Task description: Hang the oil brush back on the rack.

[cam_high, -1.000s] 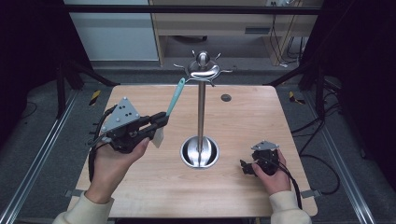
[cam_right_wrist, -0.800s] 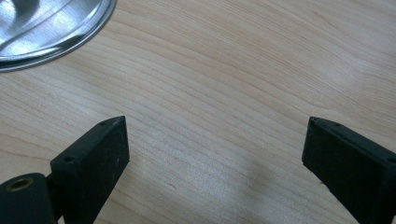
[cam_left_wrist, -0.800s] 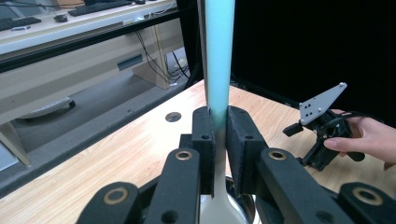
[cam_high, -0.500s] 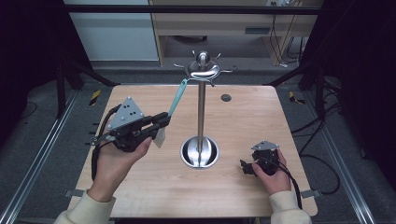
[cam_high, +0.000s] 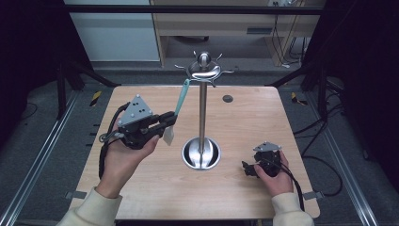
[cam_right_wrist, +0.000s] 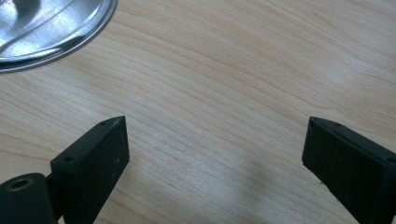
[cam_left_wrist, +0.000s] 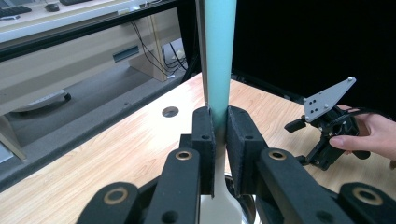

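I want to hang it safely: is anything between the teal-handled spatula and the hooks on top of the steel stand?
Nothing visible blocks the teal-handled spatula; its upper end is already close to the hooks.

spatula (cam_left_wrist: 218,56) top cropped, blade end hidden

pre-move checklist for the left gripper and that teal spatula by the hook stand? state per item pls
1. Left gripper shut on the teal spatula: ok, jaws clamp its handle.
2. Spatula near upright, handle up: ok.
3. Handle top caught on a hook of the metal stand: cannot tell, too small in the high view.
4. Stand upright on the wooden table: ok.
5. Right gripper open, holding nothing: ok.
6. Right gripper clear of the stand base: ok, resting to its side.
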